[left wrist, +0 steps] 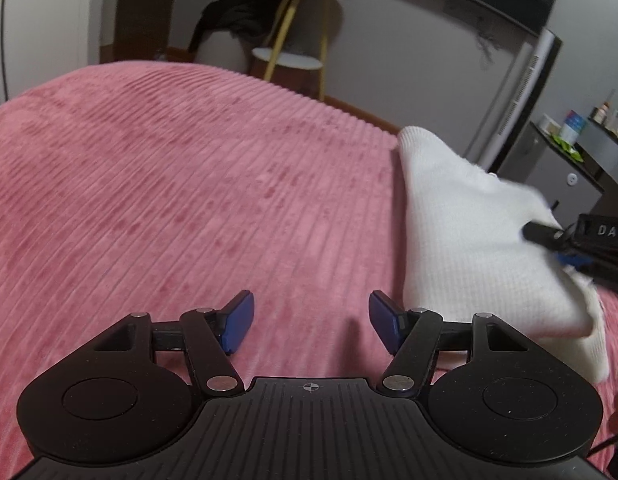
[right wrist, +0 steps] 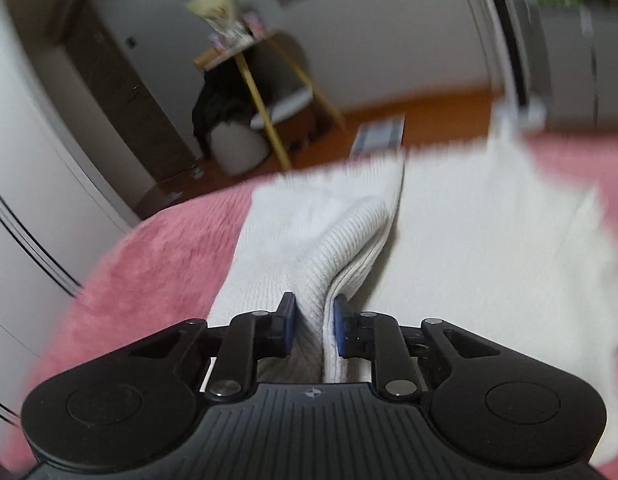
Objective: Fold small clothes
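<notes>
Your right gripper pinching a ridge of the white knit garment (blurred), your left gripper fingers spread, empty, beside that garment, over the pink bed cover

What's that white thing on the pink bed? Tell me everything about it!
It is a white garment that looks like soft ribbed knit, maybe a small sweater or sock; I can't tell which. It lies rumpled on the pink blanket, near the bed's far right side. One part is lifted into a ridge, and the right claw is shut on that fold, pinching it between blue pads. The left claw is open beside it, not touching it.
</notes>
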Motion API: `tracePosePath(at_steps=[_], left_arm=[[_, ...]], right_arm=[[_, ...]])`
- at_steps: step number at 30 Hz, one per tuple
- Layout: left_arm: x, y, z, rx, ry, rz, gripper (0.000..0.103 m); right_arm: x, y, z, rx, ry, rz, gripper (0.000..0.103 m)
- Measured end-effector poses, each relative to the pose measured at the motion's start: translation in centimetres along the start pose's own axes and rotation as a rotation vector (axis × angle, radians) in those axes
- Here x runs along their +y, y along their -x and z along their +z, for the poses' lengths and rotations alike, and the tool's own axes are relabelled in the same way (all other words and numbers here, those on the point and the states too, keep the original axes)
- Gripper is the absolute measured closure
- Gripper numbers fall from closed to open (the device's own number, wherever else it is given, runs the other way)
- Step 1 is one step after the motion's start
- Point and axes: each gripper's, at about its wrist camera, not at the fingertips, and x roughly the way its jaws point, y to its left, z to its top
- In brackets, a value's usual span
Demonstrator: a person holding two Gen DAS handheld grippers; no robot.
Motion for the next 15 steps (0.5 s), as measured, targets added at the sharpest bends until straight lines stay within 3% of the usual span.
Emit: tracePosePath(at_steps=[4, 9, 12, 15], left_arm=[[-1.4, 0.1, -0.5, 0.001, -0.037, -0.031, 0.034], [-3.1, -0.3, -1.3, 0.023, -0.062, -0.102, 0.033], [-4.2, -0.7, -1.9, 0.04, -0.082, -0.15, 0.032], [-5.6, -1.0, -2.7, 0.032, -0.169, -0.143, 0.03]], right_arm=[[0.8, 3.4, -0.3, -0.142, 0.218, -0.176, 0.087], [-1.7, 4.4, -0.6, -0.164, 0.319, -0.343, 0.087], [-4.2, 3.0, -1.5, -0.05, 0.238, -0.338, 0.084], [-5.5, 4.1, -1.1, -0.055, 0.136, -0.282, 0.078]])
